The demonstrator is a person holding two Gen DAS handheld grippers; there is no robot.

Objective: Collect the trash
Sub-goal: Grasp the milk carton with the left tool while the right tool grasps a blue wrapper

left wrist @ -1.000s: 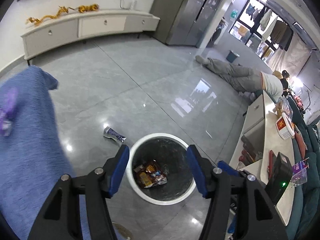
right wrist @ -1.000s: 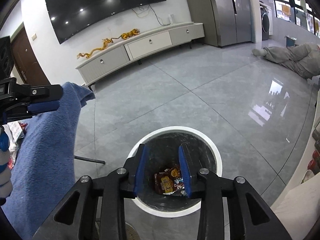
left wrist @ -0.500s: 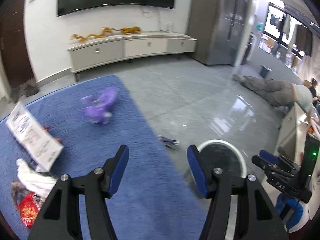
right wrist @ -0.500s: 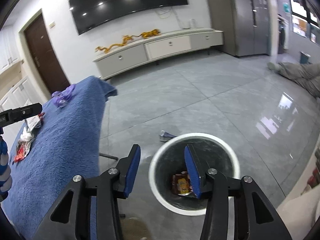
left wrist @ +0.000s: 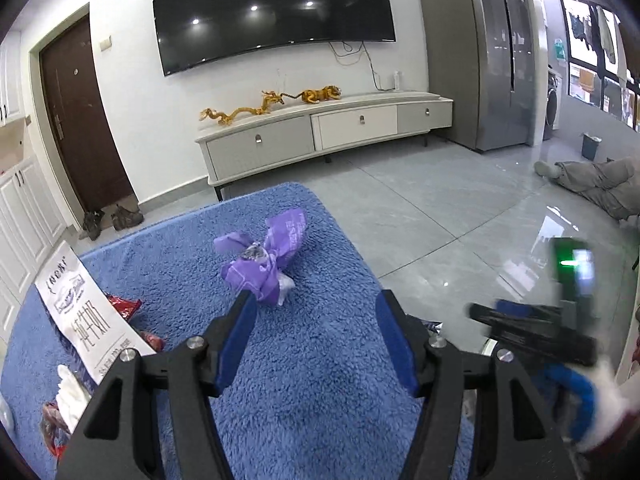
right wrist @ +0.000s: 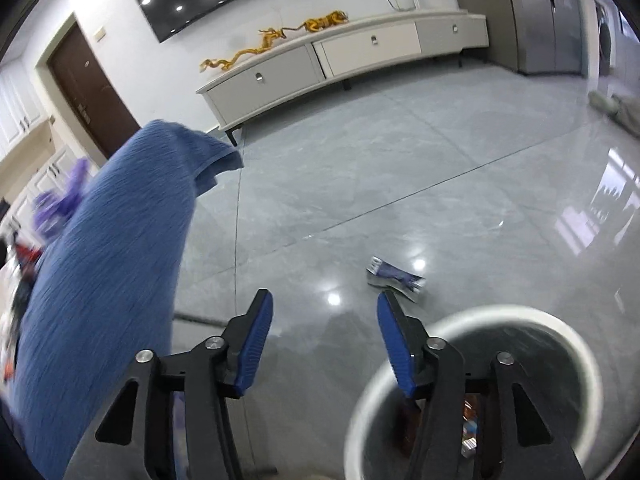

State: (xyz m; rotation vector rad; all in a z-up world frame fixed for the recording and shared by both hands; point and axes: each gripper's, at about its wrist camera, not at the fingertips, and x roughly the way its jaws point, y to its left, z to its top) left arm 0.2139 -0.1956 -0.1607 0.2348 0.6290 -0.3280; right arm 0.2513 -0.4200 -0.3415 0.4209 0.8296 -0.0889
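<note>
Holding nothing, both grippers gape, left gripper point(left wrist: 314, 332) steady and right gripper point(right wrist: 324, 332) opening; bin point(right wrist: 560, 324) at lower right holds wrappers, purple wrapper point(left wrist: 266, 262) awaits mid-frame.

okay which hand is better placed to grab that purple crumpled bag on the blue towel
Left. The left gripper is open and empty, with the purple bag just ahead of its tips. The right gripper, its jaws opening and empty, faces the floor beside the trash bin.

the left hand-held gripper point(left wrist: 314, 330) hangs open over a blue cloth point(left wrist: 320, 392), just short of a crumpled purple bag point(left wrist: 266, 258).
</note>
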